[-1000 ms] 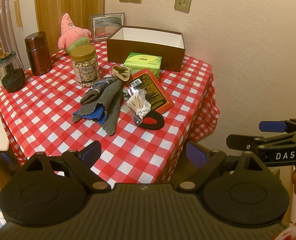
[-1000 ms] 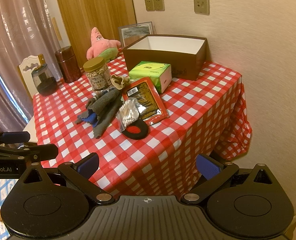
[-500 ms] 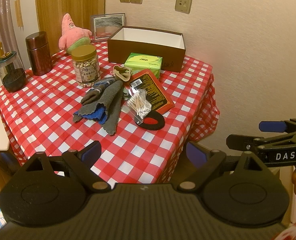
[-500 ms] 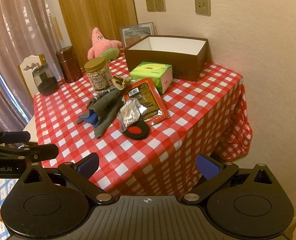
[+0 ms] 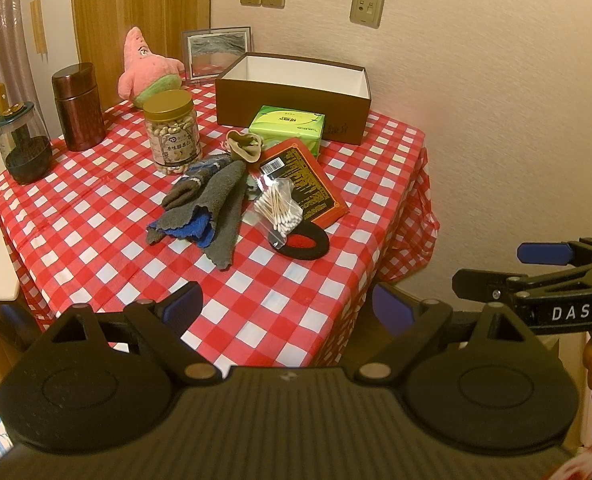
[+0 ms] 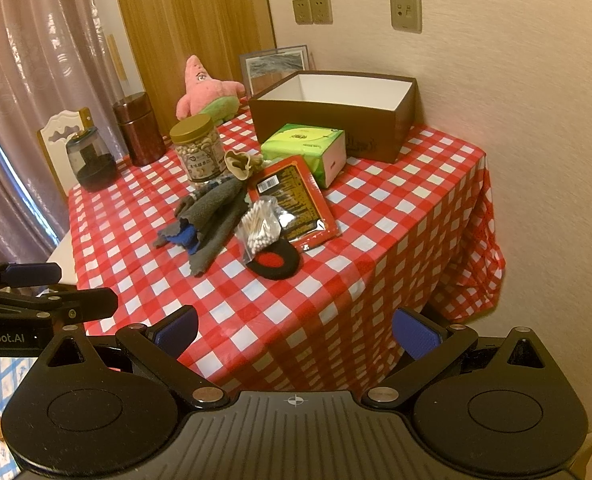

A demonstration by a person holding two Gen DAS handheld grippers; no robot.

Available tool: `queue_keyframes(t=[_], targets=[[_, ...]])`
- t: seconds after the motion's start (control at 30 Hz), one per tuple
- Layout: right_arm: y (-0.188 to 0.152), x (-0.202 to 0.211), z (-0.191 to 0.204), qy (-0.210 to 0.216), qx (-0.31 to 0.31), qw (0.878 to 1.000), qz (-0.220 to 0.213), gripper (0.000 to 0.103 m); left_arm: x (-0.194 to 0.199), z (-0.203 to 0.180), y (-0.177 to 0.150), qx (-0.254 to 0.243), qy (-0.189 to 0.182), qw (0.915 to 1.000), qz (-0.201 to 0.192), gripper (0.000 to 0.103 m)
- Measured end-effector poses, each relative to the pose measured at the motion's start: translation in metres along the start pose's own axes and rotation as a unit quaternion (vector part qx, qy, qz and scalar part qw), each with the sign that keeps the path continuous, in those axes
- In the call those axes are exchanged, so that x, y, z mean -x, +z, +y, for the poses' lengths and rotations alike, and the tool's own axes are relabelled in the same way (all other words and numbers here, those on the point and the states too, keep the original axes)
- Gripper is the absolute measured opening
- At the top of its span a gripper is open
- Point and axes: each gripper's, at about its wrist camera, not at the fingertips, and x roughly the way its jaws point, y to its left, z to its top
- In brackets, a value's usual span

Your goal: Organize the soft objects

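Note:
A pile of grey and blue cloths (image 5: 208, 208) (image 6: 210, 216) lies mid-table, with a beige sock (image 5: 244, 147) (image 6: 238, 165) behind it. A pink starfish plush (image 5: 144, 66) (image 6: 206, 90) sits at the back by an open brown box (image 5: 292, 94) (image 6: 331, 112). A green tissue pack (image 5: 288, 126) (image 6: 303, 142) lies in front of the box. Both grippers hover short of the table's near edge. My left gripper (image 5: 288, 306) is open with nothing in it, and so is my right gripper (image 6: 294, 332).
On the red checked tablecloth (image 5: 96, 208) also stand a nut jar (image 5: 172, 136), a brown canister (image 5: 78, 106) and a dark glass jar (image 5: 24, 148). A red packet (image 5: 301, 182), a bag of cotton swabs (image 5: 278, 210) and a black ring pad (image 5: 305, 242) lie near the cloths. A wall runs right.
Both cameras have crept very slightly; the table and its objects are unmoved and both grippers remain open.

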Motion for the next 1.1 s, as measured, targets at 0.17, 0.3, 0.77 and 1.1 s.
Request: queue_keyframes(t=[0.17, 0.3, 0.77, 1.1], targets=[[0.0, -0.001, 0.0, 0.0, 0.0, 1.0, 0.0, 0.103, 0.0, 0.0, 0.0, 0.0, 0.0, 1.0, 0.0, 0.091], [0.0, -0.002, 0.001, 0.0, 0.0, 1.0, 0.0, 0.103, 0.0, 0.0, 0.0, 0.0, 0.0, 1.0, 0.0, 0.091], [0.002, -0.008, 0.004, 0.002, -0.001, 1.0, -0.001, 0.103, 0.0, 0.0, 0.0, 0.001, 0.002, 1.0, 0.0, 0.091], [0.01, -0.026, 0.005, 0.019, -0.016, 1.0, -0.008, 0.103, -0.013, 0.025, 0.004, 0.01, 0.01, 0.9999, 0.007, 0.091]])
